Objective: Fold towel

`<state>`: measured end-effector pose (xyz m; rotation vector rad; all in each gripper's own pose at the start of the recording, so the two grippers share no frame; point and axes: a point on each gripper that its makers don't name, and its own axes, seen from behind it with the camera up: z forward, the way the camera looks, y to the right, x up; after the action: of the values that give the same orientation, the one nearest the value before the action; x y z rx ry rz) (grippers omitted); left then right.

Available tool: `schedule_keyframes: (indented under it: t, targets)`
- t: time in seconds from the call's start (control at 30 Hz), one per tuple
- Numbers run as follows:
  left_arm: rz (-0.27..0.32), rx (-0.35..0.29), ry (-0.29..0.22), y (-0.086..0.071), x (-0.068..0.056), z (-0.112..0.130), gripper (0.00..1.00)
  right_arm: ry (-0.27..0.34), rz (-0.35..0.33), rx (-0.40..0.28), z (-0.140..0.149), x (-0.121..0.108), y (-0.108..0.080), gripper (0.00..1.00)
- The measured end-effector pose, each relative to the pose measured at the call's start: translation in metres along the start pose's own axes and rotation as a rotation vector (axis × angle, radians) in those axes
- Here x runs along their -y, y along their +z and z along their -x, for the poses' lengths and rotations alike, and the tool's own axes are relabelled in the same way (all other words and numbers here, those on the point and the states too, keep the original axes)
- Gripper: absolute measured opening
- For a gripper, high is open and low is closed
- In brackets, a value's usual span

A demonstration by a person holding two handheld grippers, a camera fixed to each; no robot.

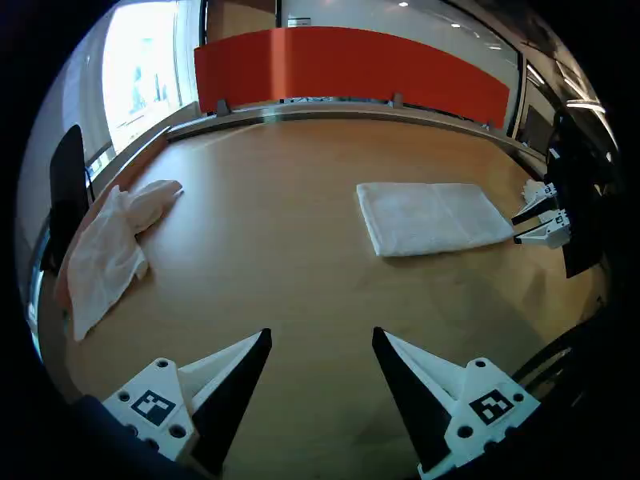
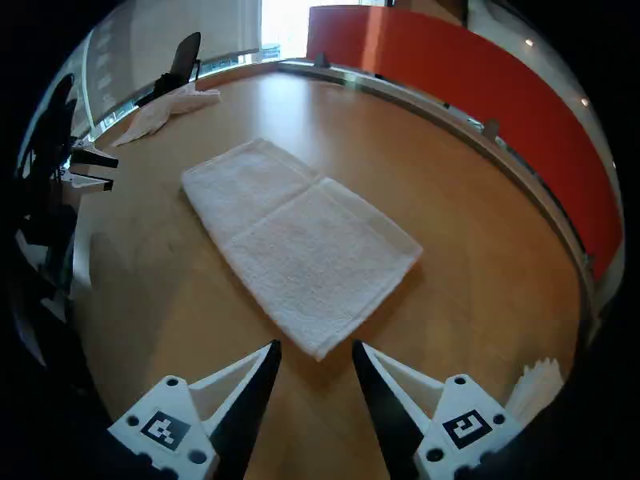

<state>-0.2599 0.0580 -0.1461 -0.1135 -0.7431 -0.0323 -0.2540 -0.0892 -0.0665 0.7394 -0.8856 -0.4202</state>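
A white towel (image 1: 432,218) lies folded flat in a long rectangle on the wooden table (image 1: 280,264), with a crease across its middle. My left gripper (image 1: 320,344) is open over bare wood, well short of the towel, with nothing between its fingers. In the right gripper view the towel (image 2: 300,240) runs diagonally away from me. My right gripper (image 2: 316,348) is open, its tips on either side of the towel's near corner and not pressing on it. In the left gripper view the right gripper (image 1: 530,224) points at the towel's right end. The left gripper (image 2: 104,172) shows far left.
A crumpled white cloth (image 1: 112,248) lies at the table's left edge, also seen as the cloth (image 2: 168,108) far off. An orange divider (image 1: 352,68) runs along the table's back edge. A dark chair (image 2: 184,60) stands beyond. Something white (image 2: 536,380) sits low right.
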Motion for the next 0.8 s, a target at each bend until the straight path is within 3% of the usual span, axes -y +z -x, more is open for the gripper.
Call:
schedule_keyframes:
  t: [0.17,0.47,0.67,0.8]
  targets:
    - [-0.004,-0.022,-0.017,-0.009,0.003,0.004,0.94,-0.017,-0.025,0.028,0.006,0.002,0.002,0.51]
    - [-0.017,-0.033,-0.005,-0.017,0.005,0.007,0.94,-0.026,-0.034,0.048,0.008,-0.003,0.007,0.3]
    - [-0.018,-0.047,-0.006,-0.021,0.006,0.002,0.93,-0.019,-0.034,0.045,0.007,-0.004,0.008,0.06]
    - [-0.02,-0.056,0.0,-0.022,0.008,0.0,0.93,-0.016,-0.032,0.034,0.002,-0.003,0.005,0.04]
